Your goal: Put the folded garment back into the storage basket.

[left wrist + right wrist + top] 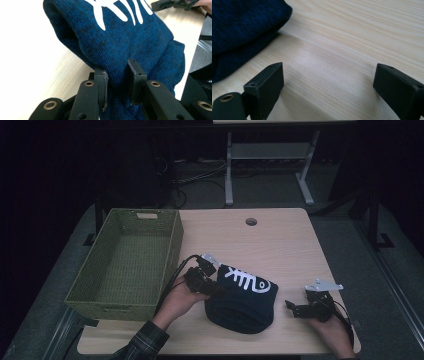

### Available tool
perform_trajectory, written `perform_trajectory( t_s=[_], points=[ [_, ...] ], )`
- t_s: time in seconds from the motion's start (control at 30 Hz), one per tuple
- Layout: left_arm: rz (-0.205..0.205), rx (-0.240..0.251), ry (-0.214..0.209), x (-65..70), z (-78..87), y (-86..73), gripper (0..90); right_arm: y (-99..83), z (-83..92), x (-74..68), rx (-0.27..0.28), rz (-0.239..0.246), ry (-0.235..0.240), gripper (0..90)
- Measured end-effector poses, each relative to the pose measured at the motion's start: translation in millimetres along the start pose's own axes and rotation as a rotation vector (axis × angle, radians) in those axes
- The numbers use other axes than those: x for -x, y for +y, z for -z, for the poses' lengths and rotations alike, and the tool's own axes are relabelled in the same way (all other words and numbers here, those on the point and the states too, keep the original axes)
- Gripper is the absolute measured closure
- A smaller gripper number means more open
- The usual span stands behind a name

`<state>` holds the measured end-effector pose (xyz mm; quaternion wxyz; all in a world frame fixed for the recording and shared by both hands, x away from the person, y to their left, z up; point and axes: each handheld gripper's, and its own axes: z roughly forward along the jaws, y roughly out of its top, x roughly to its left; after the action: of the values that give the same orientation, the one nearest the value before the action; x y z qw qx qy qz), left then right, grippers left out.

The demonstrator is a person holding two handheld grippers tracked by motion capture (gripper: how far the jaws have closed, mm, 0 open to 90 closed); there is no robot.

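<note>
A folded dark blue knit garment (245, 300) with a white fish-skeleton print lies near the front of the wooden table (280, 240). My left gripper (216, 287) is shut on its left edge, and that edge is lifted off the table. In the left gripper view both black pads pinch a thick fold of the blue knit (117, 50), the left gripper (117, 83) clamped around it. My right gripper (291, 307) rests to the right of the garment, apart from it. Its jaws stand wide open over bare wood, right gripper (328, 86), with the garment's edge (242, 30) at the upper left.
A green woven basket (170, 245) with nothing in it stands at the table's left side, just left of my left hand. A round cable hole (251, 221) sits near the table's far edge. White desk legs (229, 170) stand on the dark floor behind.
</note>
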<state>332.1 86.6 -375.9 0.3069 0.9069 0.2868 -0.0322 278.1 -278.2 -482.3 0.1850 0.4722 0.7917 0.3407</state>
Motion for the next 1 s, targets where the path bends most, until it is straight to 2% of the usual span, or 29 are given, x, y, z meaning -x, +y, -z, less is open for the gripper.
perform_trajectory(
  t_s=[0.13, 0.6, 0.93, 1.0],
  points=[
    [-0.012, -0.004, -0.007, 1.7, 11.7, 7.9, 73.2, 0.0, 0.0, 0.1, 0.001, 0.001, -0.003, 9.3],
    [-0.046, 0.009, -0.079, 4.5, 44.6, 29.1, 73.2, 0.0, 0.0, -0.1, 0.000, -0.001, 0.000, 9.3],
    [-0.048, 0.014, -0.086, 1.1, 77.5, 39.9, 73.2, 0.0, 0.1, -0.1, 0.001, -0.001, -0.001, 9.4],
    [-0.050, 0.014, -0.076, 0.4, 84.4, 40.6, 73.2, 0.0, 0.1, -0.1, 0.001, 0.000, -0.002, 9.3]
  ],
)
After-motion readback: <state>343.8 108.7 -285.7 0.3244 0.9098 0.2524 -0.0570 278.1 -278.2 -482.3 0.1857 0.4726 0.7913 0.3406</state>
